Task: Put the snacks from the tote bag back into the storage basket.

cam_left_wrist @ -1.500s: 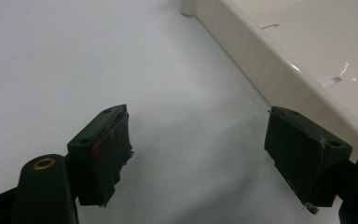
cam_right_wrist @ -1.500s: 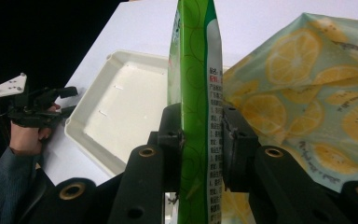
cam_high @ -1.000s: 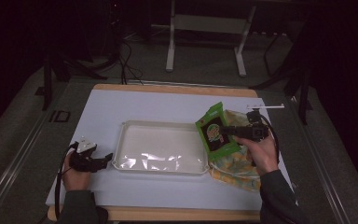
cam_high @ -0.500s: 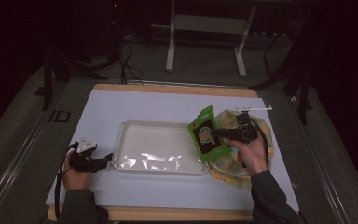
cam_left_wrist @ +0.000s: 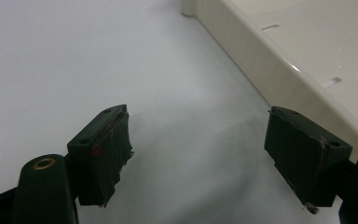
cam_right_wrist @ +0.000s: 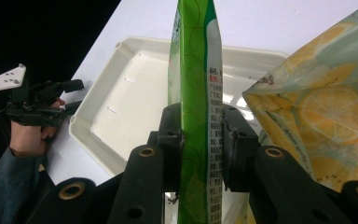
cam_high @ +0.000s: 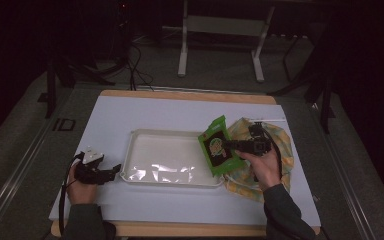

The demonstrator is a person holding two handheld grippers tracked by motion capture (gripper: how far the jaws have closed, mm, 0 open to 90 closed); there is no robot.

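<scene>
My right gripper [cam_high: 234,145] is shut on a green snack packet [cam_high: 217,148], which hangs tilted over the right end of the white tray [cam_high: 145,177]. In the right gripper view the packet [cam_right_wrist: 196,88] stands edge-on, with both pads [cam_right_wrist: 171,135] pressed against its sides. Behind it lies a lemon-print bag [cam_high: 277,150] on the table's right side. My left gripper [cam_high: 111,174] rests on the white table cover just left of the tray, jaws wide apart. In the left gripper view nothing lies between the pads [cam_left_wrist: 107,154], and the tray wall [cam_left_wrist: 279,79] runs along the right.
The white cover [cam_high: 120,120] spans the wooden table, with bare room behind and left of the tray. The lemon-print bag [cam_right_wrist: 326,112] sits close by the right gripper. A metal stand [cam_high: 220,30] is on the dark floor beyond the table.
My right gripper has carried the green packet leftwards and slightly down, from above the lemon-print bag to over the tray's right end. The left gripper has stayed put.
</scene>
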